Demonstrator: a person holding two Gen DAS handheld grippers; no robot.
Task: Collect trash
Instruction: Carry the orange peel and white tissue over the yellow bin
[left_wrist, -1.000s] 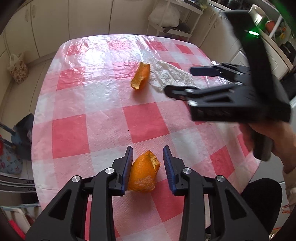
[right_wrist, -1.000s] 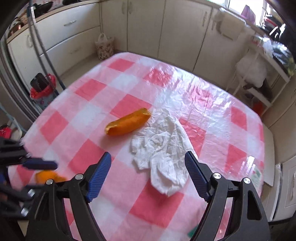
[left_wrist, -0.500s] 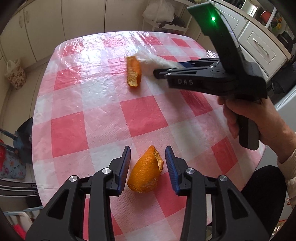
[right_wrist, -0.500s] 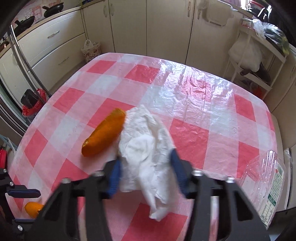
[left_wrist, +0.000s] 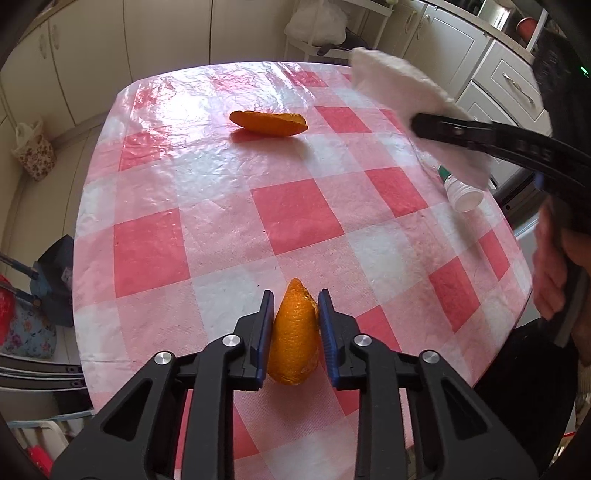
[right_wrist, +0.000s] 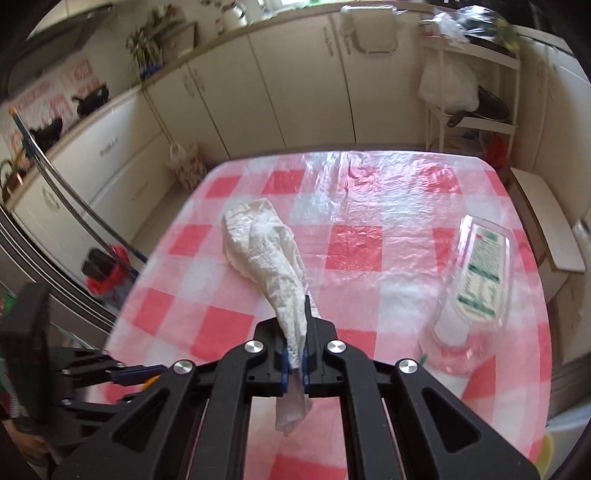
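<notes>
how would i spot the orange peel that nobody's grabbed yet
Start at the red-and-white checked table. Toward its far end, alone on a glossy patch, lies the loose orange peel. Unlike the near peel, it lies flat with no gripper around it.

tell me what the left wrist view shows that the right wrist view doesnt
Only the left wrist view: the near orange peel pinched between the left hand-held gripper pads, a second orange peel lying farther up the table, and the person's hand.

Only the right wrist view: the clear plastic package in full, and the right hand-held gripper shut on the napkin seen from behind.

Both: the crumpled white napkin lifted off the checked tablecloth.
</notes>
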